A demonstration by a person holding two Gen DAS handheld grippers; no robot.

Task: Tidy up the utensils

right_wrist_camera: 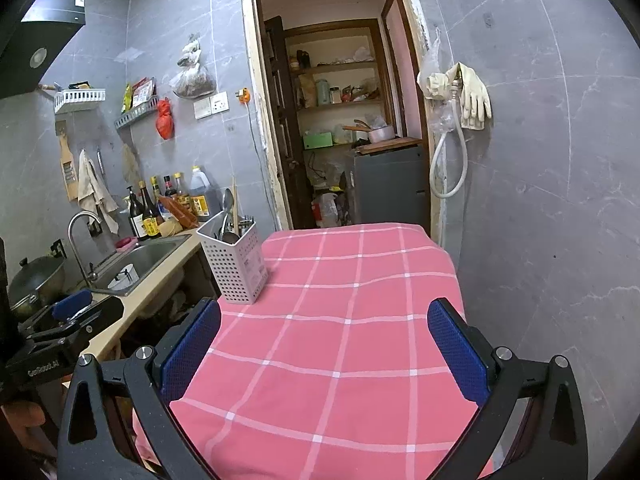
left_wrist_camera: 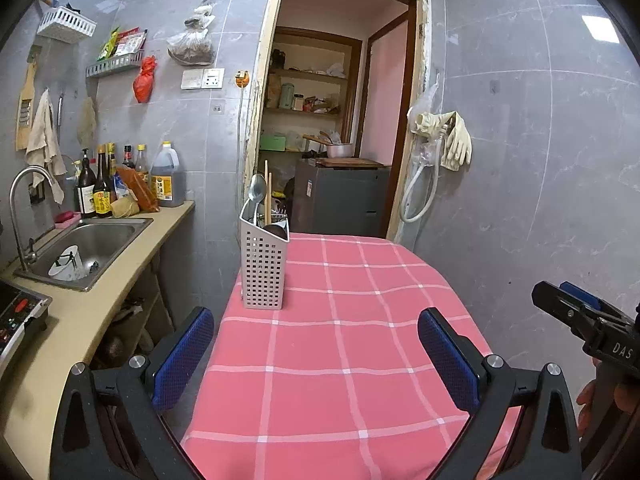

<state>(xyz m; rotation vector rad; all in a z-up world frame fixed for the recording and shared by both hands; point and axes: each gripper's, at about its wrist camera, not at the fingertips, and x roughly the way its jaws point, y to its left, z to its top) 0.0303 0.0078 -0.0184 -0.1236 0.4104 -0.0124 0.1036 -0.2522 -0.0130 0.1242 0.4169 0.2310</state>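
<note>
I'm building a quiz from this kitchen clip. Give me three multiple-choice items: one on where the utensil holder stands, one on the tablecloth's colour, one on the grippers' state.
1. The utensil holder stands:
A. in the sink
B. on the table's left edge
C. on the floor

2. The tablecloth is:
A. pink checked
B. green
C. plain white

3. The left gripper and right gripper are:
A. both open
B. both shut
C. holding spoons

Answers: B, it sits on the cloth beside the counter; A, white lines on pink; A, their fingers are spread, nothing between.

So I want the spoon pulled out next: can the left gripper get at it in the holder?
Probably yes. The left gripper is open and holds nothing, the tablecloth between it and the holder is bare, and the spoon sticks up above the rim beside the chopsticks.
</note>
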